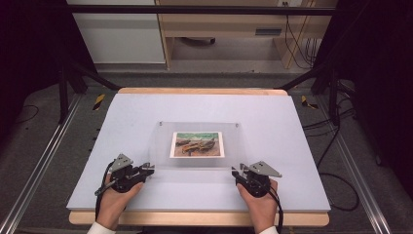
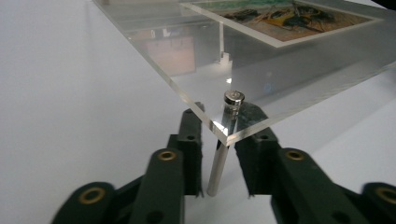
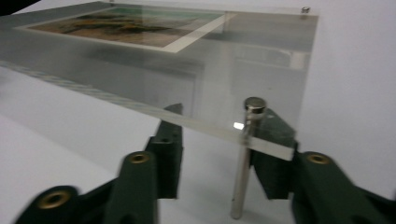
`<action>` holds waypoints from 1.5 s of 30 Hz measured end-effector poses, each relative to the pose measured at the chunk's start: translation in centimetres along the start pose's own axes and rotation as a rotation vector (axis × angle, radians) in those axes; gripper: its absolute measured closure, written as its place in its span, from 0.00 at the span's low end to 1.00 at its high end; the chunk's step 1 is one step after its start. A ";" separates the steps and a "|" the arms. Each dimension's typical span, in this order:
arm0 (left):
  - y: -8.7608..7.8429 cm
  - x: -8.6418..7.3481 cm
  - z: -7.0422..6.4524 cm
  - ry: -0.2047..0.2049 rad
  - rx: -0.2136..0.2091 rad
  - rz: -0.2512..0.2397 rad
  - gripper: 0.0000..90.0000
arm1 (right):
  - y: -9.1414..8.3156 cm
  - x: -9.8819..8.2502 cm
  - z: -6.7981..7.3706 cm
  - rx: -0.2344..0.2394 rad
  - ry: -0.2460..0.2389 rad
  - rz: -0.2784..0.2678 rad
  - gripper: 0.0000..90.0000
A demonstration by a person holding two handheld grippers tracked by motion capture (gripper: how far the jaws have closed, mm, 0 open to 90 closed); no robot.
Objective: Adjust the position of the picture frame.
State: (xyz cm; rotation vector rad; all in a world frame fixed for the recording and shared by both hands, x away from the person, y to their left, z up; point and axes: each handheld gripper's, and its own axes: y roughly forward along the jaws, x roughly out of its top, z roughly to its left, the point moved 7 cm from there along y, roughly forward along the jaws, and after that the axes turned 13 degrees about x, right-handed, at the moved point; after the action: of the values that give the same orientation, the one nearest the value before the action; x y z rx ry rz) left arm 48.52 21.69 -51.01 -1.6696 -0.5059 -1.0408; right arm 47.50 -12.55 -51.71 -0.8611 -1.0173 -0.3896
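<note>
Your left hand-held gripper [image 2: 219, 154] at 7 o'clock: jaws apart, straddling metal leg [image 2: 219, 158], pads clear. Your right hand-held gripper [image 3: 219, 154] at 5 o'clock: likewise open around its leg [image 3: 243, 172]. Acrylic panel [image 1: 243, 146] with picture [image 1: 197, 145] at bench [image 1: 146, 107] centre.

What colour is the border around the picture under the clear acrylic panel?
White: a plain white border frames the painted boat scene. It shows best in the high view.

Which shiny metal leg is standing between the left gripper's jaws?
The near-left corner leg of the clear stand, closest to the left gripper. The other near leg stands at the right gripper.
</note>
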 end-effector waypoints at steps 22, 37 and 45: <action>-0.8 0.8 -1.3 0.005 -0.078 -0.024 0.16 | -1.5 1.0 0.7 0.045 -0.001 0.055 0.17; -2.2 2.9 -0.4 -0.036 -0.048 -0.152 0.13 | -2.2 2.9 0.4 0.021 -0.018 0.056 0.16; -2.0 3.5 -0.3 -0.035 -0.020 -0.171 0.20 | -2.3 3.3 0.0 -0.012 -0.021 0.035 0.16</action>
State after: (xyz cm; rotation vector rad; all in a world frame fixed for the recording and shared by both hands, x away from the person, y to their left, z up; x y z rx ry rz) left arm 48.73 21.60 -46.97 -1.6870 -0.6732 -1.1445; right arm 47.64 -13.68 -47.84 -0.8942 -1.0182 -0.3580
